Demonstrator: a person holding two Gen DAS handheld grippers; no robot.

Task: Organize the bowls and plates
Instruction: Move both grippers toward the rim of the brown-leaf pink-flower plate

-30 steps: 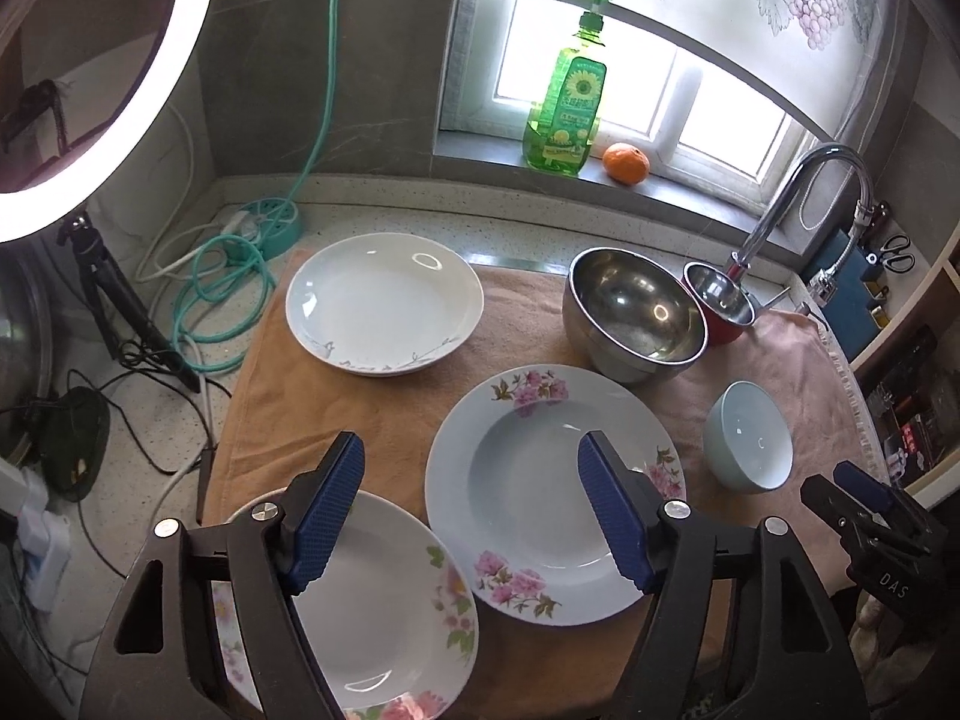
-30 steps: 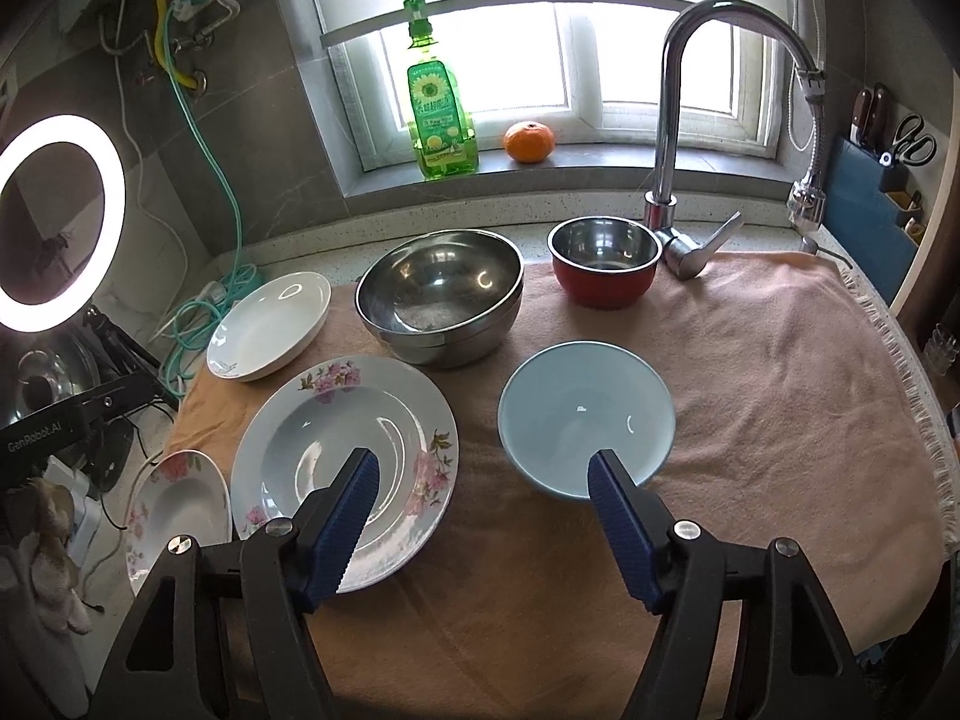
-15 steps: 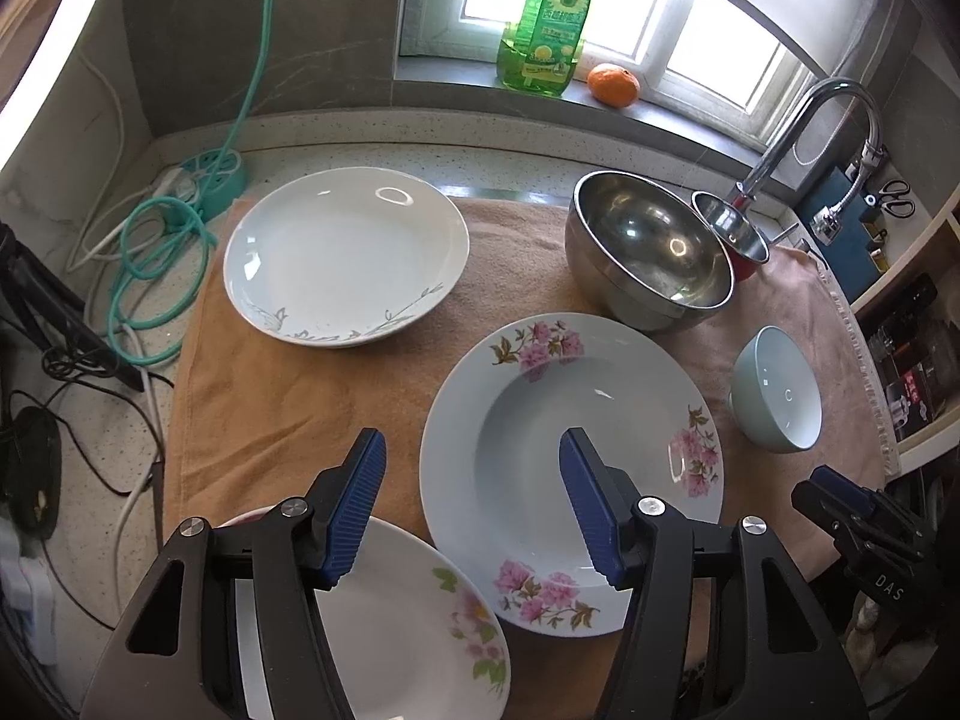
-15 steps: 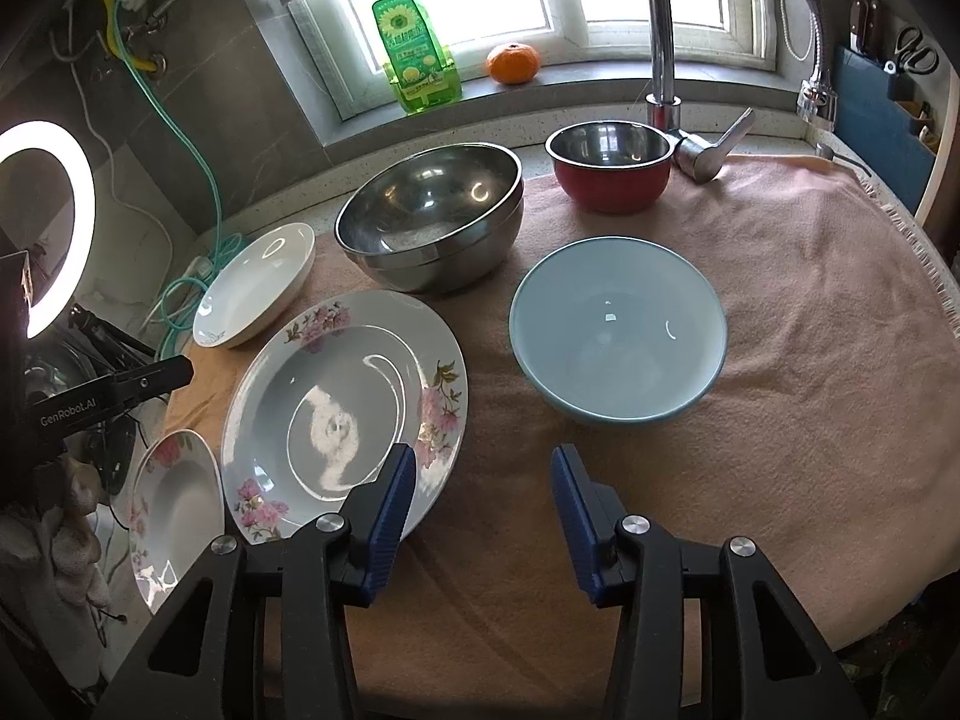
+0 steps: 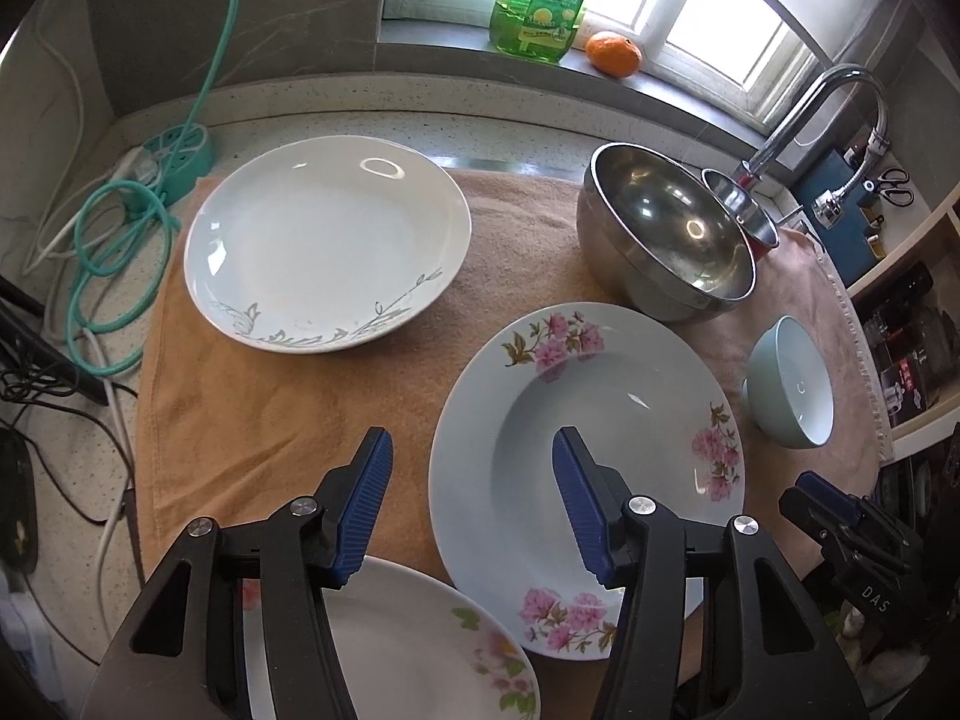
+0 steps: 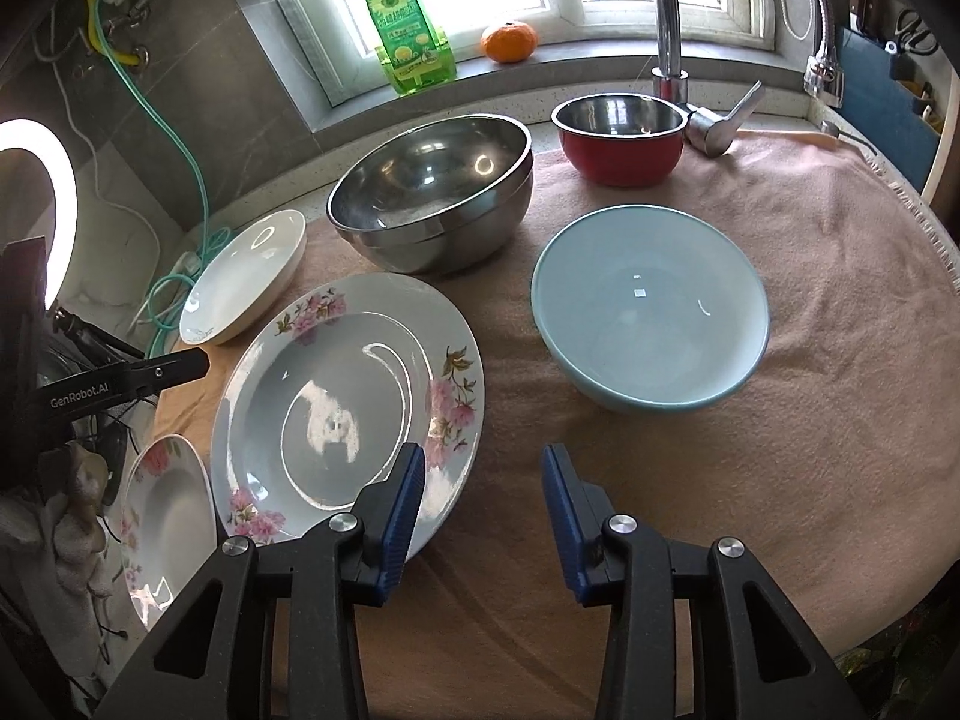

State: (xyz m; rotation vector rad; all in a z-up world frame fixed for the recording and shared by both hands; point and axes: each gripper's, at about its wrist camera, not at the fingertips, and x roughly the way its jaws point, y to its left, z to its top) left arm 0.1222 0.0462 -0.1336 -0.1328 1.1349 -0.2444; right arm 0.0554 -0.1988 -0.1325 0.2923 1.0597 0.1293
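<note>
The large flowered plate [image 5: 591, 456] is lying on the towel [image 6: 750, 450] in front of the steel bowl [image 6: 432, 192], with the pale blue bowl [image 6: 648, 306] just to its right and the red bowl [image 6: 621, 132] sitting behind by the tap [image 6: 669, 18]. A white plate [image 5: 327, 246] with a grey leaf pattern is resting at the towel's far left, and a small flowered plate [image 5: 414, 648] is sitting at the near left edge. The left gripper [image 5: 471, 507] is hovering over the large plate's left rim, jaws closing with the rim between them, pads not pressing. The right gripper [image 6: 483, 519] is closing beside that plate's right edge over bare towel. Its neighbour is reading "GenRobot.AI"; the other shows "DAS". A green bottle [image 6: 408, 30] with a sunflower label and unreadable print is standing beside an orange [image 6: 509, 41].
</note>
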